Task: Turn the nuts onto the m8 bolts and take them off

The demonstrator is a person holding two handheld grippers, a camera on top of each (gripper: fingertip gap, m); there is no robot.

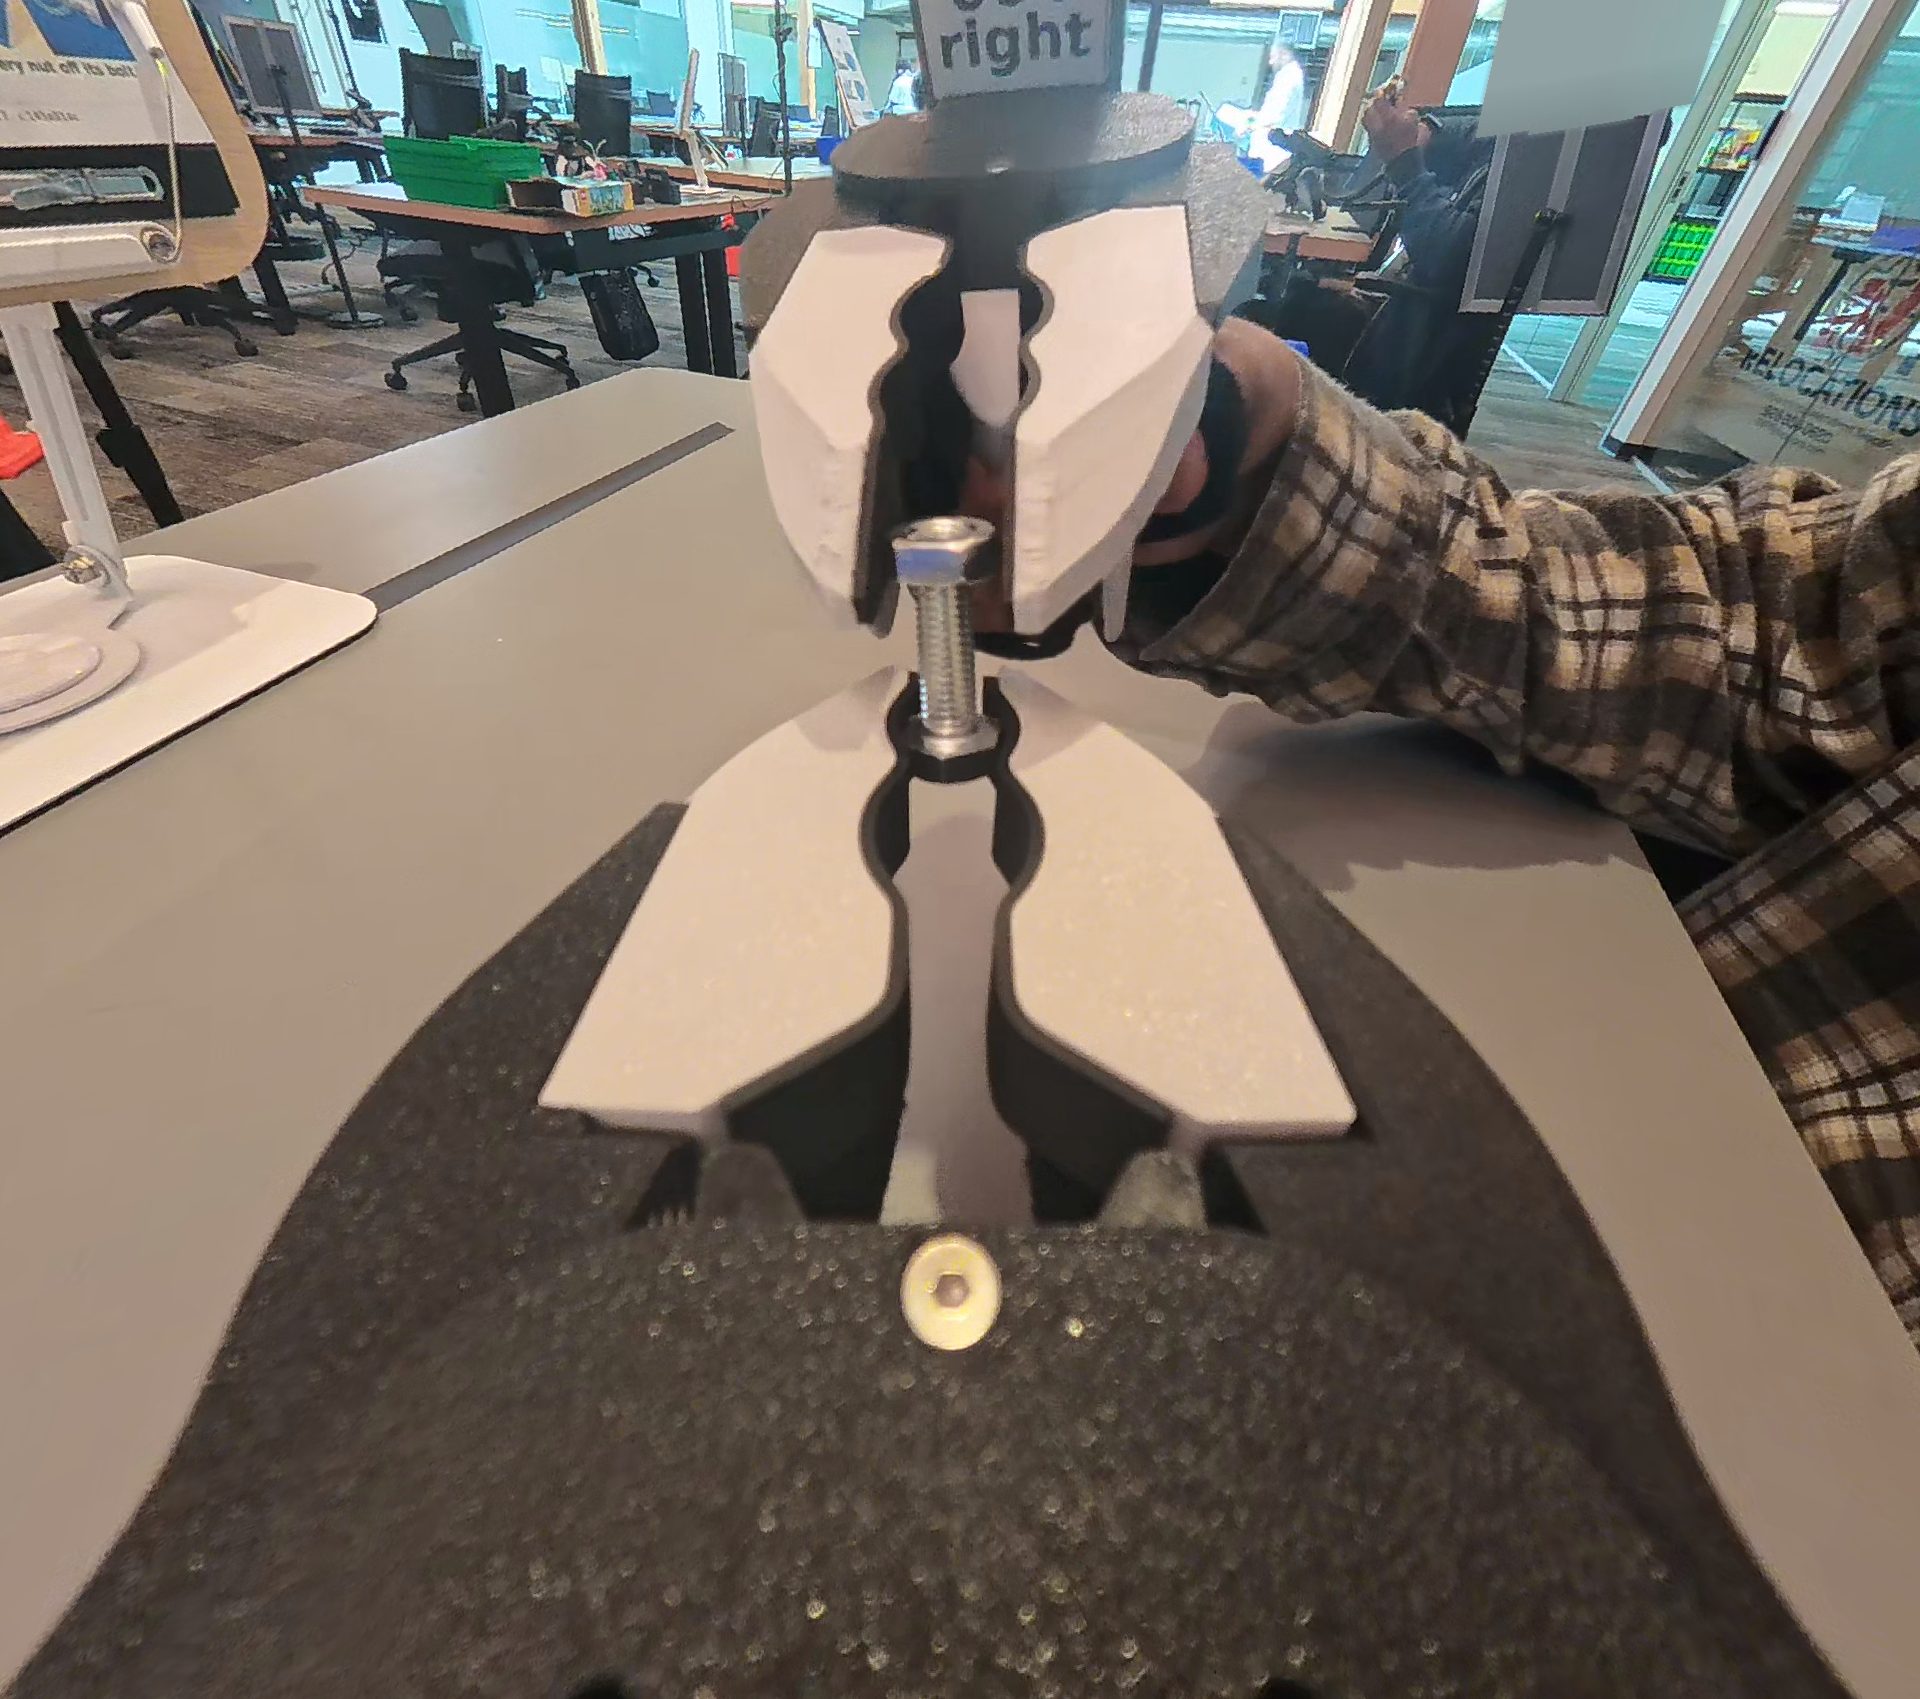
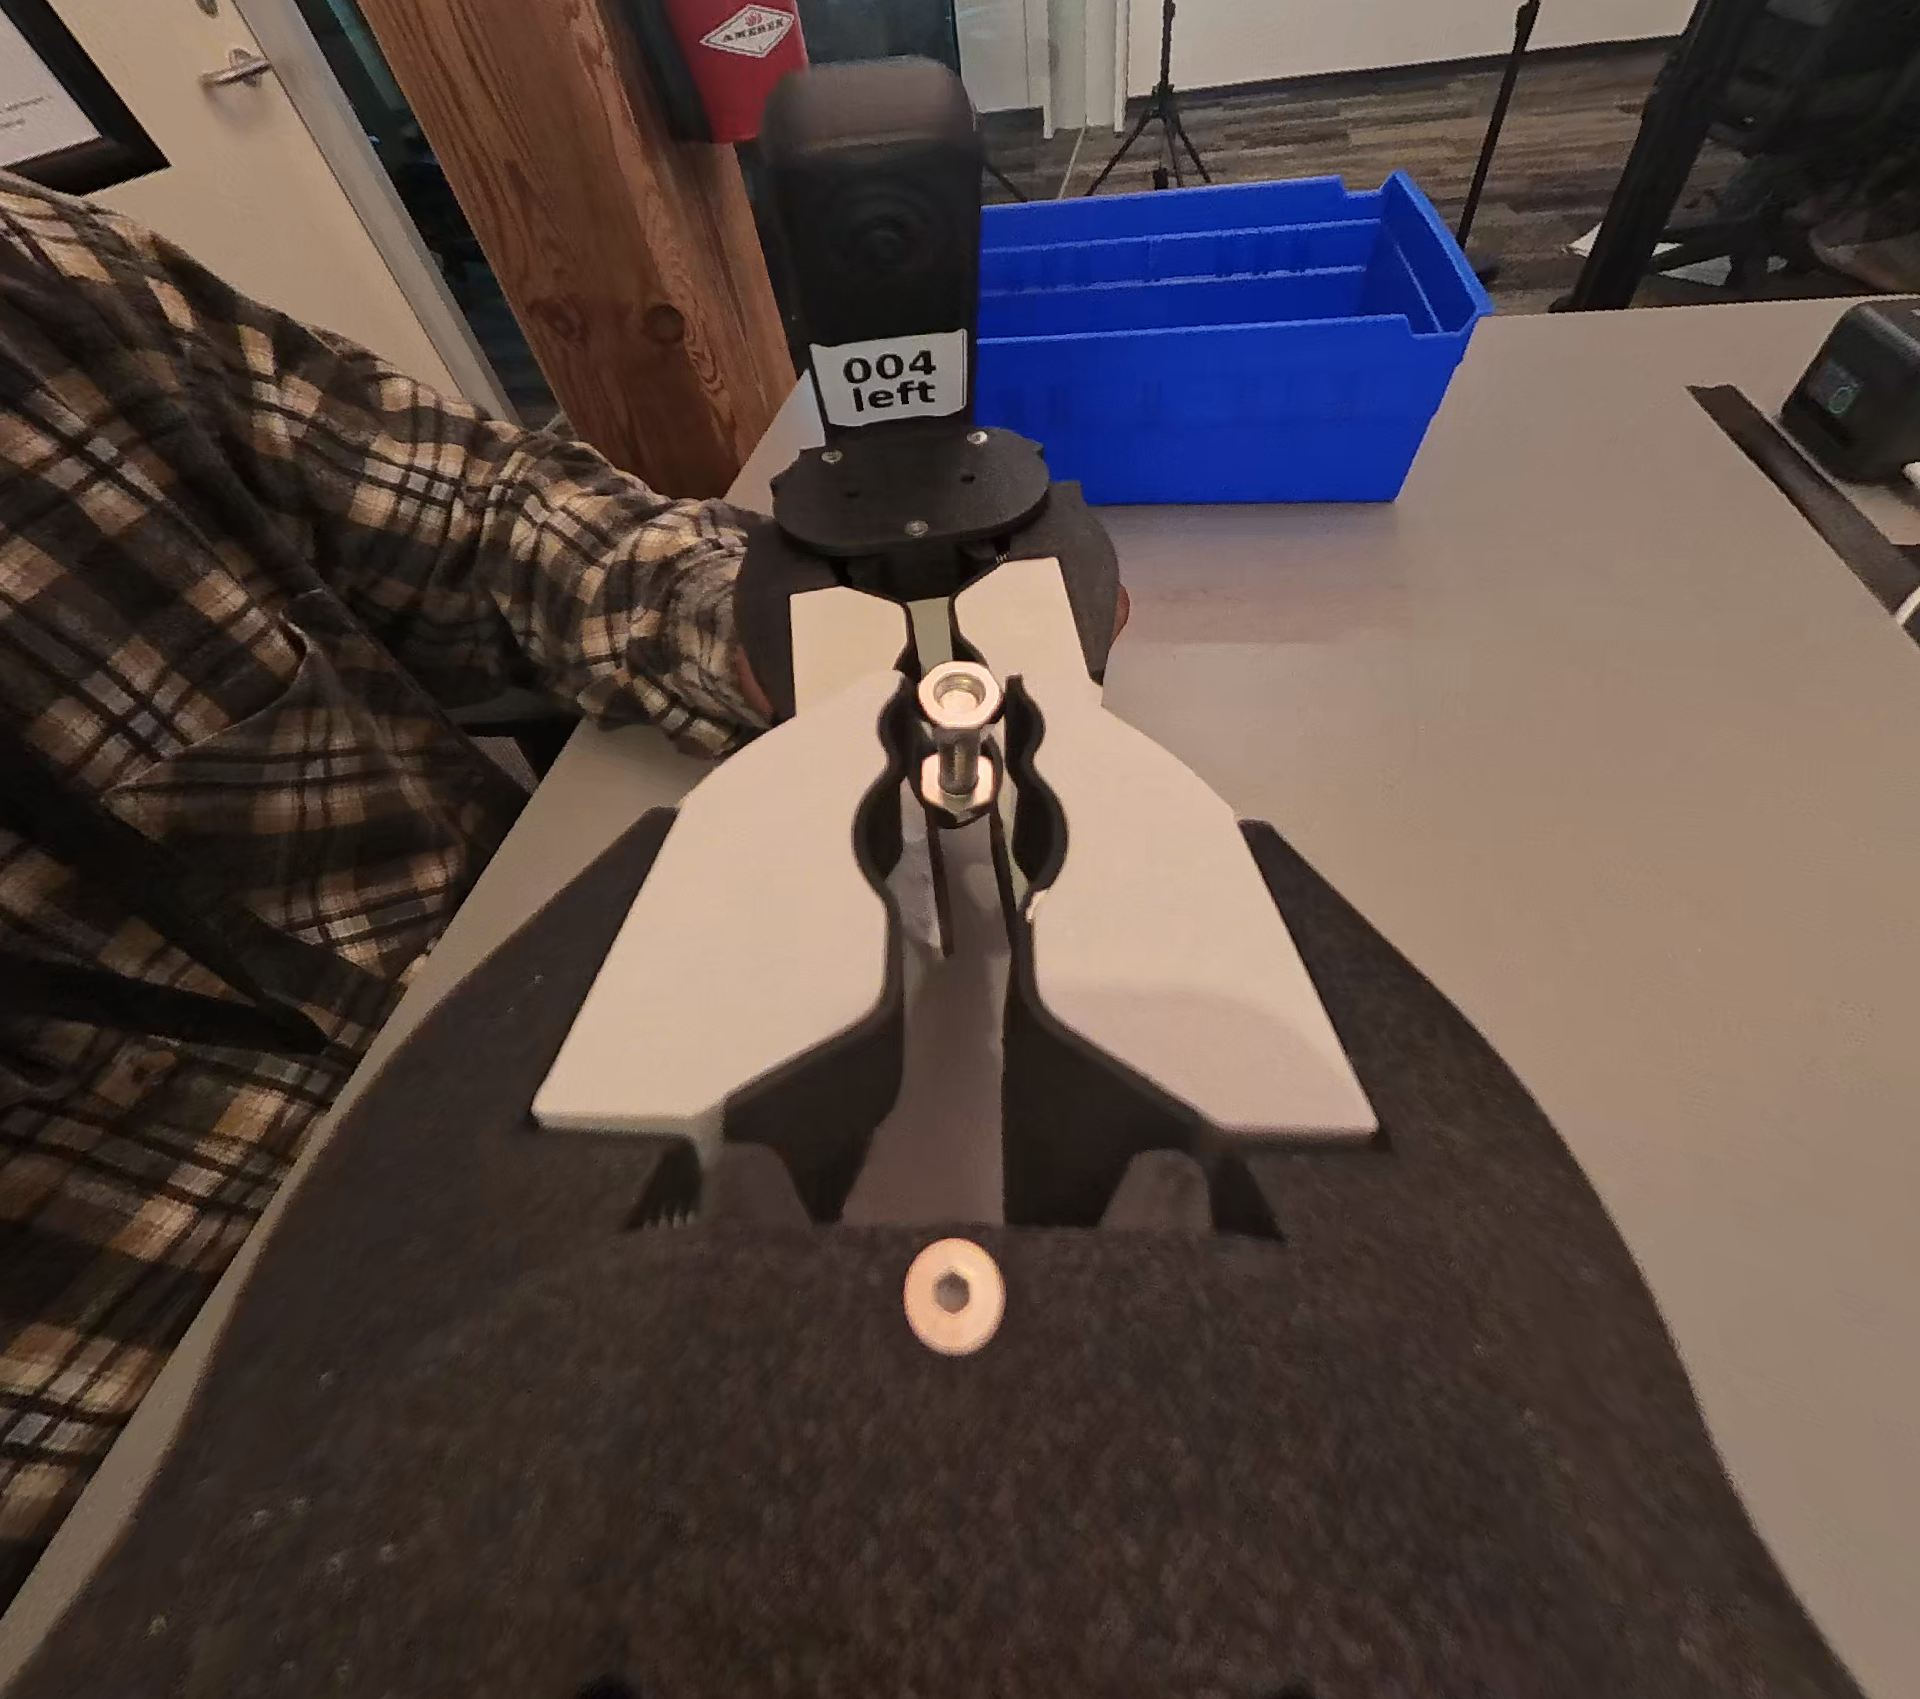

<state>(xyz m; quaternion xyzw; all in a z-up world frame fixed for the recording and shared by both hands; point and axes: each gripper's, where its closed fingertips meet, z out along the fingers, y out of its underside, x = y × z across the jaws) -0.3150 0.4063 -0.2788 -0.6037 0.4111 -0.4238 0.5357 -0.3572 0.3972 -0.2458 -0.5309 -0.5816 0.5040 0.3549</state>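
A silver M8 bolt stands upright above the grey table, between the two grippers. My left gripper is shut on the hex head at the bolt's lower end. A silver nut sits at the top of the thread. My right gripper comes from the opposite side and its jaws are closed around that nut. In the right wrist view the bolt's head shows lower down, through the gap between the right fingers.
A blue bin stands at the table's far edge behind the left gripper. A black device sits at the right edge. A white stand is on the table's other side. Plaid sleeves lie along the near edge. My hands' fingertips stand some 5 cm from each other.
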